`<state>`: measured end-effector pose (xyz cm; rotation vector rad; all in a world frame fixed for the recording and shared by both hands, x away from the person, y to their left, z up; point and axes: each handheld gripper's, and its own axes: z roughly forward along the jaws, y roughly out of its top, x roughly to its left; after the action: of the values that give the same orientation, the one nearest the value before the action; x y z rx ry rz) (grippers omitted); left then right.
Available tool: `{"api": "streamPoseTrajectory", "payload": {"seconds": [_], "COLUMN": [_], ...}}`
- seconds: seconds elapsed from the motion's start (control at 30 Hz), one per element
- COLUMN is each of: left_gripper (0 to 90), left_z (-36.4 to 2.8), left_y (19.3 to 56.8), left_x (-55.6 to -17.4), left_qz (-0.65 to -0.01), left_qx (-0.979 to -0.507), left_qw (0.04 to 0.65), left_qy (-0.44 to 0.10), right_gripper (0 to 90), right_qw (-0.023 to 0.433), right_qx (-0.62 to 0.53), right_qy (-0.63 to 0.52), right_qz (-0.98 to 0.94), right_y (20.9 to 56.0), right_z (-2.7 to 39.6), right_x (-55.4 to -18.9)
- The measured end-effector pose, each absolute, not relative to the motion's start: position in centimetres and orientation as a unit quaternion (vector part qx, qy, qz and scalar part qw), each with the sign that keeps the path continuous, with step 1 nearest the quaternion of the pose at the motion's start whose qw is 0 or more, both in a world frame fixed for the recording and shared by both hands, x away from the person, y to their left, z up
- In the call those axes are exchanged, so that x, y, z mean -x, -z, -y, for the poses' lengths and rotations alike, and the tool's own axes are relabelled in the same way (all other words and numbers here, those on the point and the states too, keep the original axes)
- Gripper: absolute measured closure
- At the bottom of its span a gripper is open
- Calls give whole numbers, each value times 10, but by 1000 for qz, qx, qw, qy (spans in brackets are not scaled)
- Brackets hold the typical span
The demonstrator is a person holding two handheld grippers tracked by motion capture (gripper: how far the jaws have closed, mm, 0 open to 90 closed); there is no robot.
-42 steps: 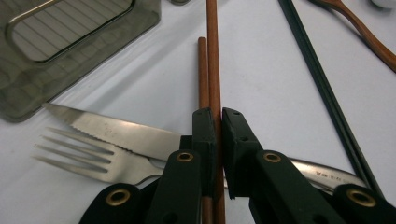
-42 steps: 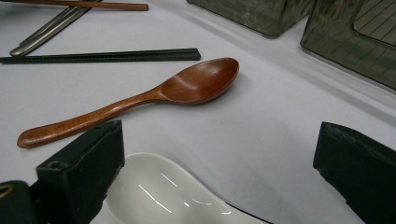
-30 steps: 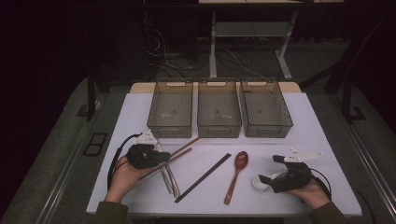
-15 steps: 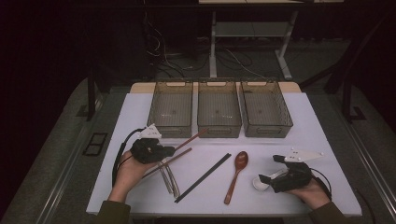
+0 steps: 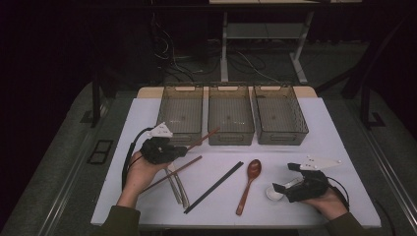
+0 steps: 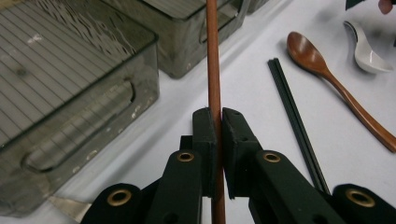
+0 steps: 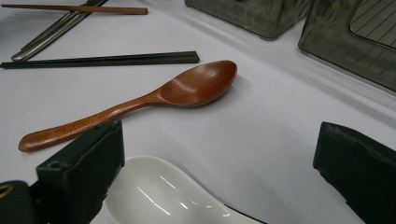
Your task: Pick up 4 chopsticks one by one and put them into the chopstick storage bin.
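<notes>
Brown chopstick clamped in left hand-held gripper, pointing toward nearby bins; right hand-held gripper gapes over white spoon.

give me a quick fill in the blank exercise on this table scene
1. The left gripper is shut on a brown ____.
2. At the far edge of the table stand ____ clear bins in a row.
3. Between the open jaws of the right gripper lies a ____ spoon.
4. The wooden spoon lies just right of the ____ chopsticks.

Missing words: chopstick; three; white; black

Three bins behind scattered utensils
</notes>
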<state>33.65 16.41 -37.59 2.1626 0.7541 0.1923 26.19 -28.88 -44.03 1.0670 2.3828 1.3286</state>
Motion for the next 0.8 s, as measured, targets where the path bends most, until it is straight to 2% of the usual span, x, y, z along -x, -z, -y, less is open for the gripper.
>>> {"api": "streamPoseTrajectory", "payload": {"seconds": [0.57,0.8], "left_gripper": [835,835], "left_z": [-156,-154], "left_y": [363,359], "left_x": [-361,-376], "left_qz": [-305,-336], "left_qx": [-858,-843], "left_qw": [405,412], "left_qy": [-83,-82], "right_gripper": [18,18], "right_qw": [105,105], "right_qx": [-364,-364], "right_qy": [-454,-454], "right_qz": [-807,-806], "right_y": [440,440], "right_z": [289,290], "right_x": [-262,-262]}}
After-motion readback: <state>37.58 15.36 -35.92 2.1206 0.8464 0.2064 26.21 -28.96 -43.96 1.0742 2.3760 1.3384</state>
